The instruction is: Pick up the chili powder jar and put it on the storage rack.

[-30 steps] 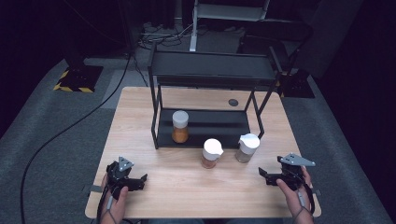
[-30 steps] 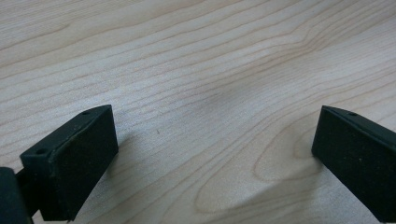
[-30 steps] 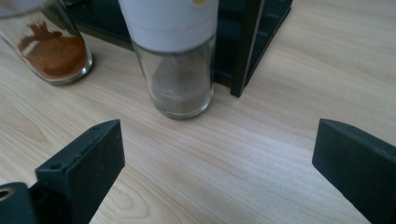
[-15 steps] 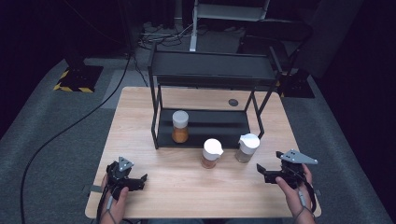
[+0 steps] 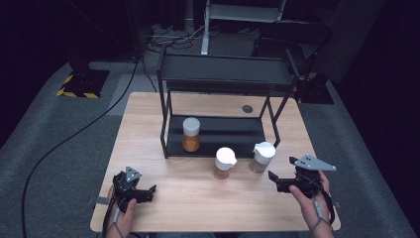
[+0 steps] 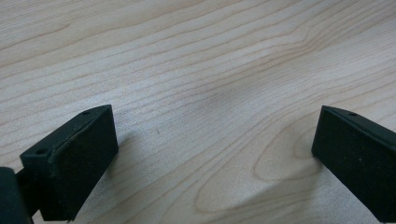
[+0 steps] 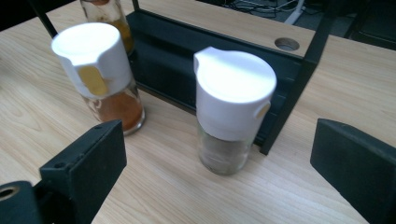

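Currently, high view: right claw [image 5: 278, 182] sits front-right of rack [image 5: 225, 82], jaws apart, nothing between them; grey-fill jar [image 5: 261, 157] stands upright on counter [image 5: 148, 119] just beside rack's front-right leg. Left claw [image 5: 148, 191] sits front-left of rack, jaws apart. Right gripper view: grey-fill jar [image 7: 232, 112] centred ahead, orange-fill jar [image 7: 102, 74] nr rack front.

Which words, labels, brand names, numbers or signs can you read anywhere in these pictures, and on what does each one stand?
None: no readable text.
Spice jar with orange powder: white cap, no label.
Spice jar with pale contents: white cap, no label.
Jar on the black rack: no label to be seen.
Yellow-and-black hazard stripes on the floor: a marking, no words.
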